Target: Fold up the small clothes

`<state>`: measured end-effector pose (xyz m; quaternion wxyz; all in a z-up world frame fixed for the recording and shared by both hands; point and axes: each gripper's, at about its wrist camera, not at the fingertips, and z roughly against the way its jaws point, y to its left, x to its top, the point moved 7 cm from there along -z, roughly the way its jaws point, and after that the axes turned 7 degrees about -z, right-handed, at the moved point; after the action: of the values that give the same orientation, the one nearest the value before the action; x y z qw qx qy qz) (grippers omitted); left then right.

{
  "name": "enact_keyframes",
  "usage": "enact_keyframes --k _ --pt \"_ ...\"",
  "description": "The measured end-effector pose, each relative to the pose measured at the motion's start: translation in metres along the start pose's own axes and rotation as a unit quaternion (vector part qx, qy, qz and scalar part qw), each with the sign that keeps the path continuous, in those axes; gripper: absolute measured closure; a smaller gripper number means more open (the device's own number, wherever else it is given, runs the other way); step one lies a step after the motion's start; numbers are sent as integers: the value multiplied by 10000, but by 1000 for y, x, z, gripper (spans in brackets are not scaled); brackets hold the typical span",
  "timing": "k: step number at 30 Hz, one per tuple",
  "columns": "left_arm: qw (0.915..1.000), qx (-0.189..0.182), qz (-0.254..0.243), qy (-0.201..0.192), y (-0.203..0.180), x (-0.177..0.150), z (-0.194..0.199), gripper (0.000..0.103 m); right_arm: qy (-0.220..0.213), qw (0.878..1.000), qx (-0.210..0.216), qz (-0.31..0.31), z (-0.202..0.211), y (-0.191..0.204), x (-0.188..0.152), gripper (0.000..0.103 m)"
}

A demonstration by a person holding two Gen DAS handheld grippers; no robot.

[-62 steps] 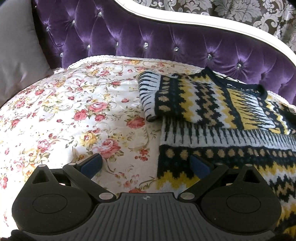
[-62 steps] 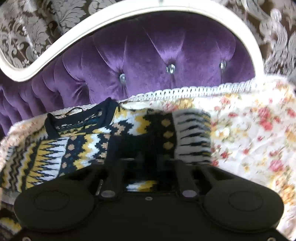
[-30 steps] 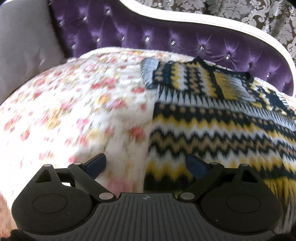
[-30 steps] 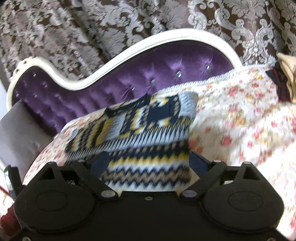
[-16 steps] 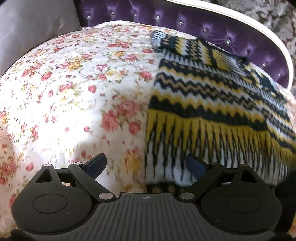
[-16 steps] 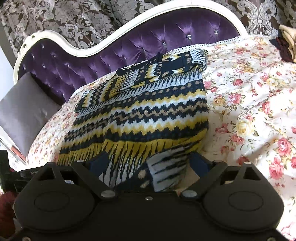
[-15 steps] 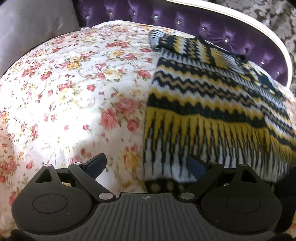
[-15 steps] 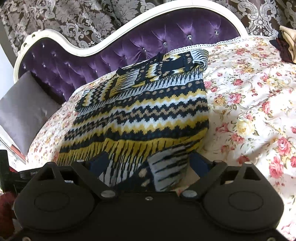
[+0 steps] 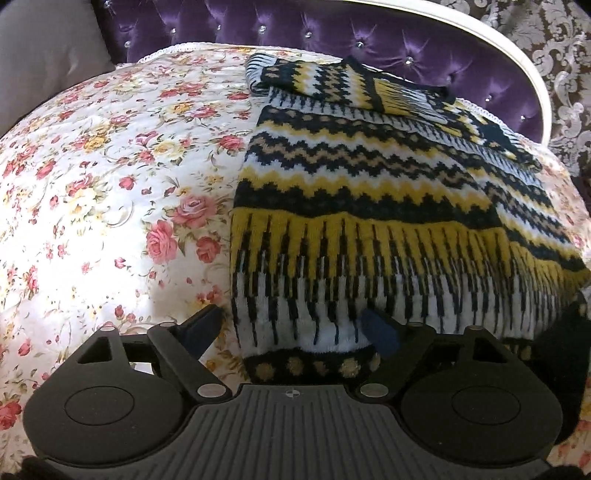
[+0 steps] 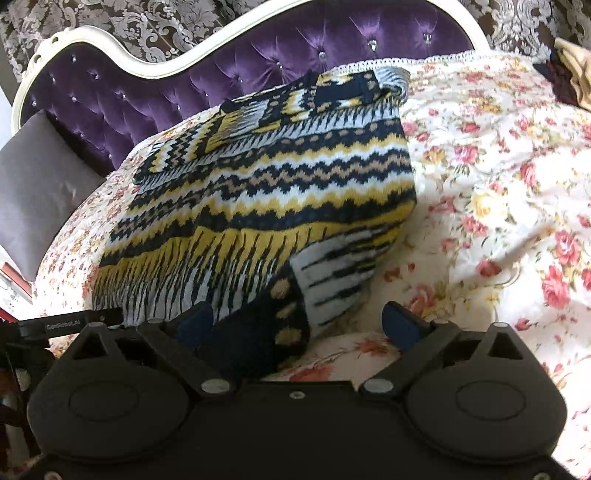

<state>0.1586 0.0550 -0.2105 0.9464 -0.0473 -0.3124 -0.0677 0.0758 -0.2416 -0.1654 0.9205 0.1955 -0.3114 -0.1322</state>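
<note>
The black, yellow, white and tan zigzag-patterned knitted sweater lay flat on the cream quilted bedspread printed with red and pink roses. Its collar end was toward the purple button-tufted velvet headboard with a white frame and its dotted black hem was nearest both cameras. The sleeves appeared already folded across the upper body, so the garment formed a narrow rectangle. That layout, in my judgement, prepared it for a fold of the hem up toward the collar.

The left gripper was positioned at the hem's left corner. Its jaws stood apart and had just been closing. The corner of the hem lay between them, and the right-hand blue pad rested against or just above the knit. The left-hand pad was over bare bedspread just beside the sweater's edge. No pinch on the cloth was evident.

The right gripper was at the opposite hem corner, where the fabric was turned over and rumpled. Its jaws stood wide apart. The dark hem corner lay against the left-hand pad and between the fingers, while the right-hand pad was clear of the sweater, over the bedspread. It gripped nothing.

A grey cushion lay at the bed's far side, well apart from the work. Both corners were assessed as lined up for a paired grasp.
</note>
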Motion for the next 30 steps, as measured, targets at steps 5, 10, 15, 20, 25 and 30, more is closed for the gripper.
enact_keyframes --k 5,10,15,20,25,30 --pt "9991 -79 -108 -398 0 2 12 79 81 10000 43 -28 -4 3 0 4" --pt "9980 -480 -8 -419 -2 10 15 93 94 9998 164 -98 -3 3 2 59" --pt "9944 -780 249 -670 3 26 27 93 21 9955 733 -594 3 0 11 76" --pt "9901 -938 403 -968 14 61 34 93 -191 9912 1046 -787 9 -1 32 77" --pt "9888 -956 332 -1097 17 94 26 93 -456 9884 1170 -851 12 -1 59 77" --pt "9898 -947 251 -1031 12 116 6 93 -610 9877 1120 -902 2 -6 87 77"
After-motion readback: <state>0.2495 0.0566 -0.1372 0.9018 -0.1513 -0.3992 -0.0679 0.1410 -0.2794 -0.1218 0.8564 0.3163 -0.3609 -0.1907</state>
